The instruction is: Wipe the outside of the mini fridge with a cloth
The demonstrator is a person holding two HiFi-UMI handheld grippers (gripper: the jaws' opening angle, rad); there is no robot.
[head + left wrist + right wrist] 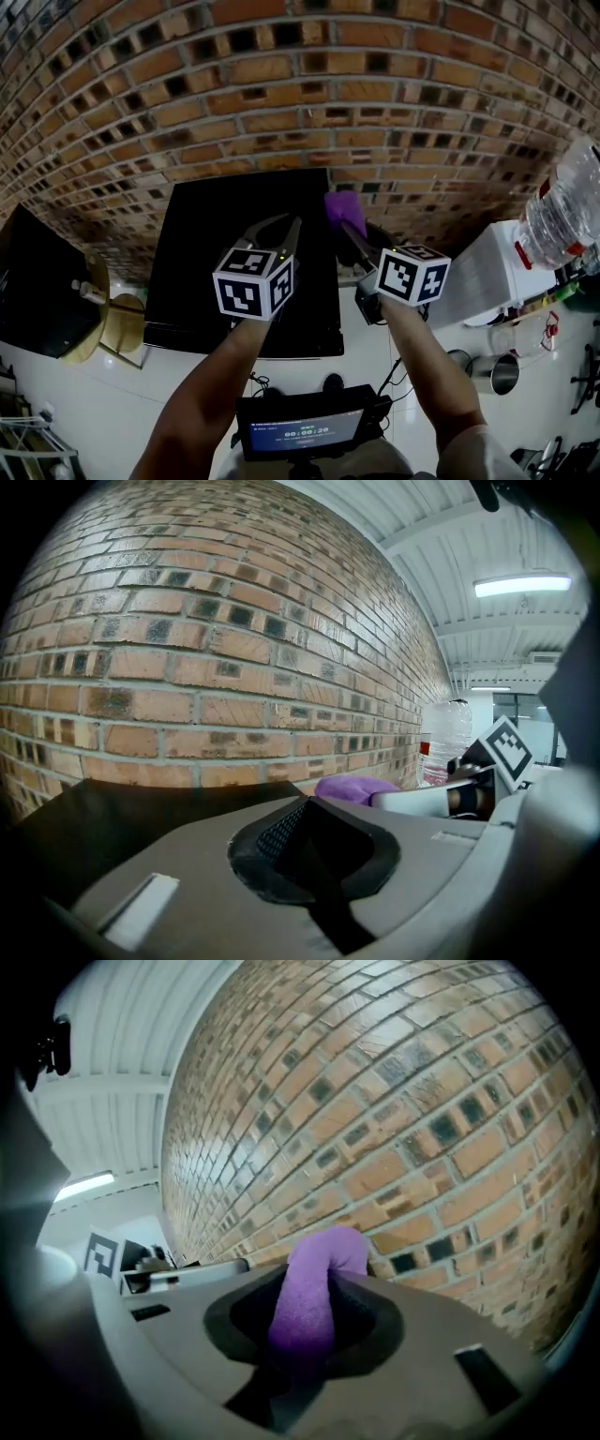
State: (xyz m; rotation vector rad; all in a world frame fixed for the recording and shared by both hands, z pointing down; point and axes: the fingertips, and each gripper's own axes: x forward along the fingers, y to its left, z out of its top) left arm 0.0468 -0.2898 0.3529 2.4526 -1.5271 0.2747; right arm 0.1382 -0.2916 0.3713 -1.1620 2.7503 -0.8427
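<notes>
1. The black, box-shaped mini fridge [197, 244] stands with its back to a red brick wall [300, 94]. The head view looks down onto its flat, dark top.
2. The purple, soft-piled cloth [343, 210] sits at the rear right corner of the mini fridge's top, close to the wall. Whether it presses on the surface cannot be told.
3. The right claw [345, 225] is clamped on the cloth. In the right gripper view a purple fold [305, 1297] stands up between the jaws and bends over their tips.
4. The left claw [292, 221] is above the middle of the mini fridge's top, to the left of the cloth. Its jaws are pressed together with nothing between them [305, 803].
5. To the right of the mini fridge is a white ribbed cabinet [487, 272], with a large clear plastic water bottle [562, 211] beyond it.
6. In front of the mini fridge, nearest the person, is a small dark screen [305, 427].
</notes>
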